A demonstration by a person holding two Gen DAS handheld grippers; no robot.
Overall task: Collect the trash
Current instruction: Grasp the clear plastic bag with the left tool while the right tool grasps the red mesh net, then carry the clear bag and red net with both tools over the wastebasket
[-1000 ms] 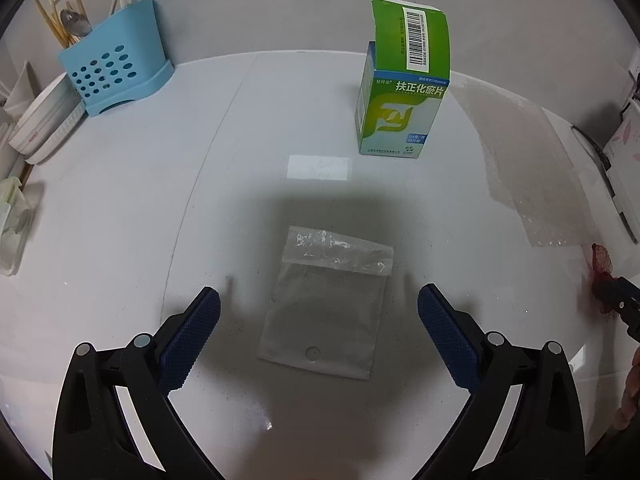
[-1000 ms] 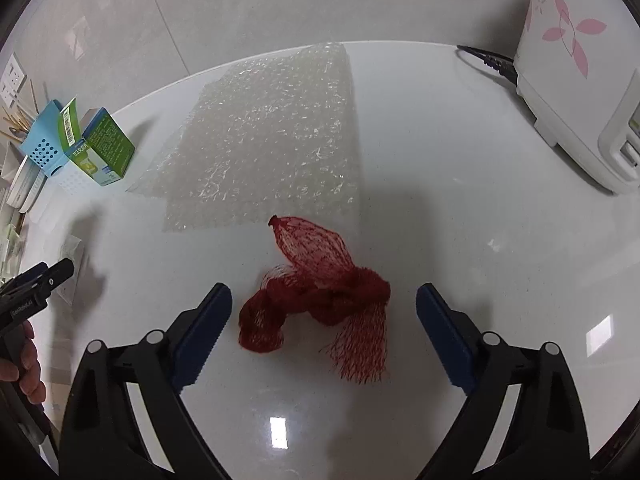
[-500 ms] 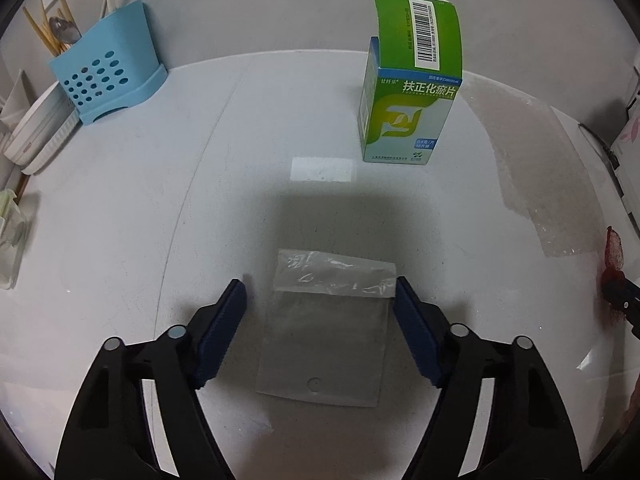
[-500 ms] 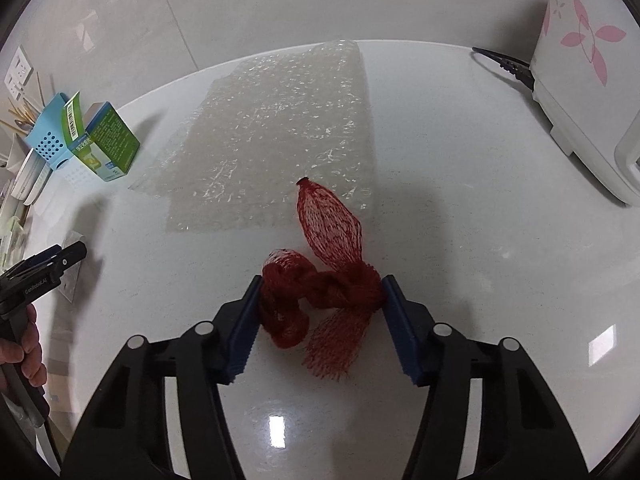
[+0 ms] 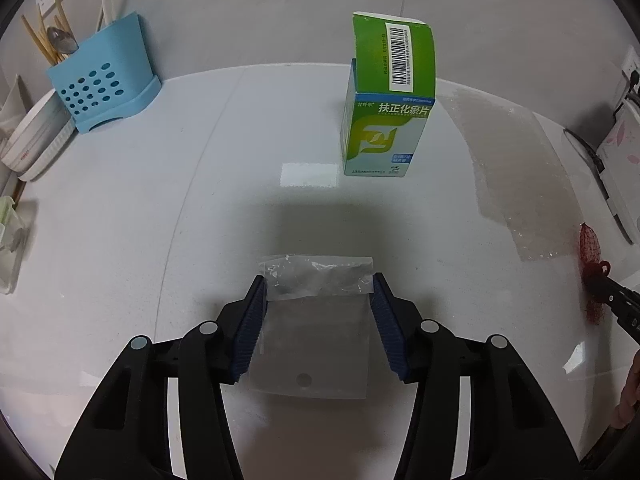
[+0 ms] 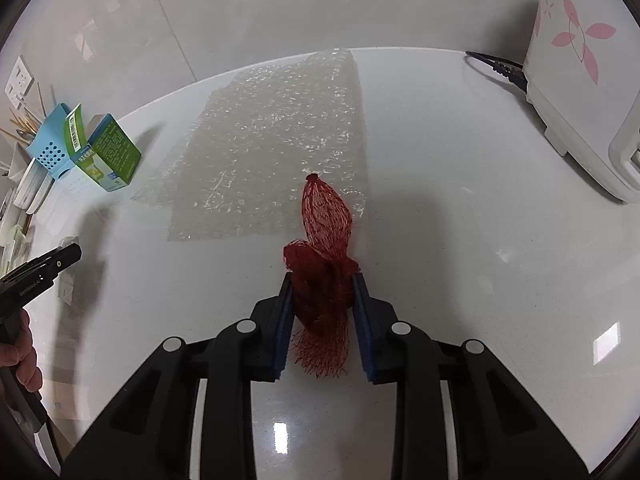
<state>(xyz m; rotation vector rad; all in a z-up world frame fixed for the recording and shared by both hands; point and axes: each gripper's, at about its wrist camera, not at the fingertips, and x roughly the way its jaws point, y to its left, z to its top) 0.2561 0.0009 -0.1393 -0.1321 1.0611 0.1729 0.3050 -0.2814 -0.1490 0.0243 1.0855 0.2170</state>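
Note:
A clear plastic zip bag lies flat on the white counter. My left gripper straddles it. Its jaws are closing, the blue pads touch the bag's two side edges, and the bag's top strip buckles up between them. A red mesh net is bunched on the counter. My right gripper is closing on it, and its pads squeeze the bundle from both sides. One end of the net sticks up past the tips, and frayed strands hang below them.
A green and white medicine box stands upright behind the bag, its flap open. A bubble wrap sheet lies flat behind the net. A white rice cooker with its cord sits far right. A blue utensil holder and stacked plates stand far left.
Both grippers went from wide open to nearly closed. The left pads came in against the bag's edges. The right pads squeezed the net into a narrow bundle.

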